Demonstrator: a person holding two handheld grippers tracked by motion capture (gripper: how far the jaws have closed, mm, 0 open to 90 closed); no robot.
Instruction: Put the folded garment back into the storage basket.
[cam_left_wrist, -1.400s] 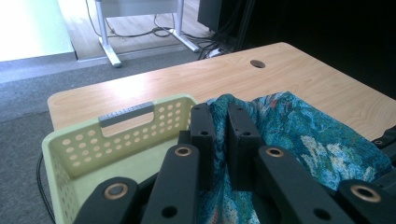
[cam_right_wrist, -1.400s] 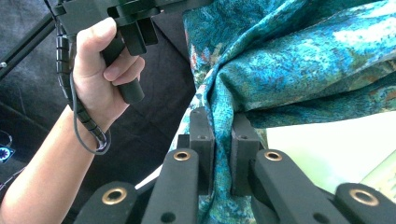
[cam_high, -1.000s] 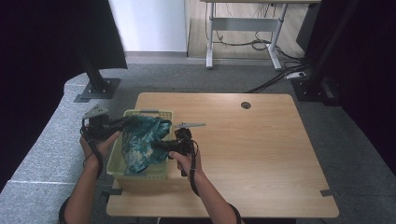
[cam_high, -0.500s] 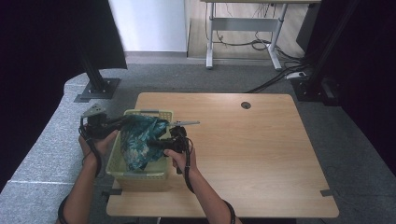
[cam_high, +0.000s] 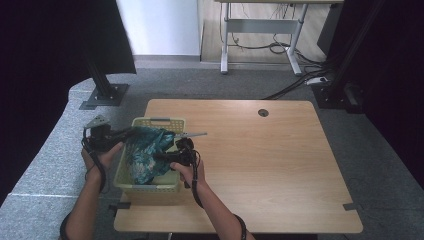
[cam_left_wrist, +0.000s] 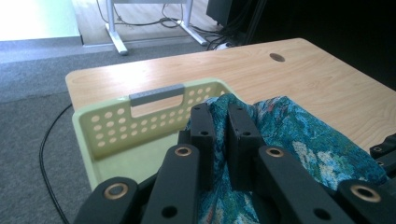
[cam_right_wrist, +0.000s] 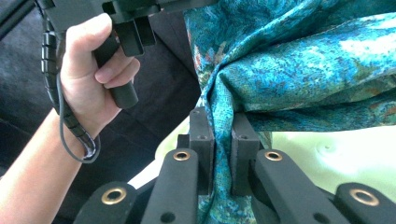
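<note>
Wooden table (cam_high: 280, 160) carries a green basket (cam_high: 150, 186) at its left edge; teal cloth (cam_high: 145, 150) hangs over it, stretched between both grippers. Left gripper (cam_left_wrist: 219, 126) and right gripper (cam_right_wrist: 223, 135) are each clamped on a fold.

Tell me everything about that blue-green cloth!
The cloth looks like woven fabric, teal and blue with pale flecks. It is bunched and creased, hanging over the pale green basket at the table's left side and sagging into it. The left gripper and the right gripper each pinch a fold between their black jaws.
</note>
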